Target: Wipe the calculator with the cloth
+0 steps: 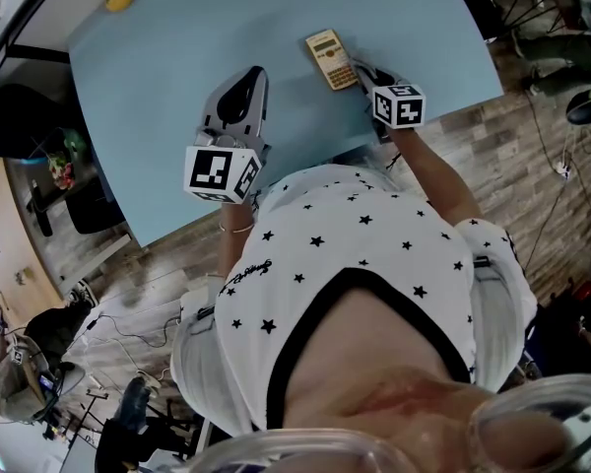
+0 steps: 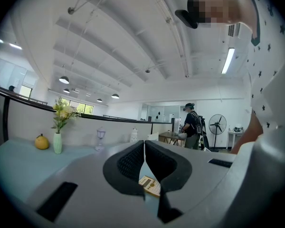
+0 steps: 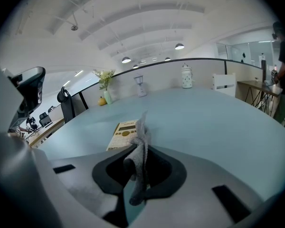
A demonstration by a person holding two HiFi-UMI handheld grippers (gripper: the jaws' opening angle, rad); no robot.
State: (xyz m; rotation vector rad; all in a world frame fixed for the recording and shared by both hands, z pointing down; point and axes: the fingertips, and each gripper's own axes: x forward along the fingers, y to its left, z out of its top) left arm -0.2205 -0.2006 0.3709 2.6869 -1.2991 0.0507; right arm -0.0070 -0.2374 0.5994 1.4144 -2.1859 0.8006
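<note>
My right gripper (image 3: pixel 141 148) has its fingers clamped on the cloth (image 3: pixel 142 139). A grey fold stands up between the pads and a tail hangs below them. The calculator (image 3: pixel 125 133) lies flat just ahead of the tips, at about 11 o'clock, keys up and with its long side running away from me. The cloth looks close to its near end, but I cannot tell whether it touches.

For this step I would tip the gripper so the loose fold meets the face rather than the hard jaw tips. I would press lightly and stroke along its length, because a light case on a smooth top will likely slide.

My left gripper (image 1: pixel 238 92) sits at 9 o'clock of the right one, fingers together on nothing. It aims so the calculator shows just past its tips. It could pin one edge if the case skates.

The table (image 1: pixel 158 47) is pale blue, plain and matte, with nothing near the work. Near its far edge, around 10 o'clock, stand a yellow fruit (image 2: pixel 42 141) and a vase of flowers (image 2: pixel 58 139). Beyond is a low white partition with a dark rail. Past that is a bright open room with ceiling lamps, a standing fan (image 2: pixel 217 125) and a person (image 2: pixel 192 127) at a distant table.
</note>
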